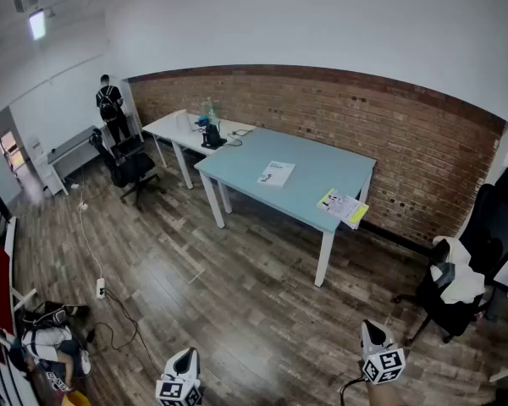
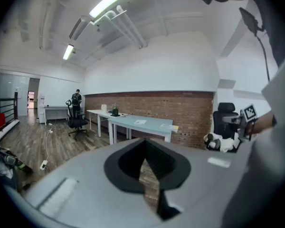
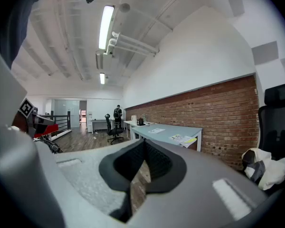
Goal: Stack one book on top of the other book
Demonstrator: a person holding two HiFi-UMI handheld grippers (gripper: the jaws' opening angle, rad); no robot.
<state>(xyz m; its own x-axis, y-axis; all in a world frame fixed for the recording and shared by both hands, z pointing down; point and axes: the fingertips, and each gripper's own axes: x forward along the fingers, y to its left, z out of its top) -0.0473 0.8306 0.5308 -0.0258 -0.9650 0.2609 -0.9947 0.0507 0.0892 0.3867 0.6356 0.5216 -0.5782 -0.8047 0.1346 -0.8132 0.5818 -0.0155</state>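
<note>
Two books lie apart on the light blue table. A white book is near its middle, and a white and yellow book overhangs the right front corner. Both grippers are far from the table, low over the wooden floor and pointed toward it. My left gripper has its jaws together with nothing between them. The right gripper is likewise shut and empty. The left gripper view shows the white book and the yellow book far off. In the right gripper view the white book and the yellow book are just as distant.
A white table with small items adjoins the blue one on the left. A black office chair stands by it, and a person stands beyond. Another black chair, draped with cloth, is at the right. A bag and cables lie on the floor at the left.
</note>
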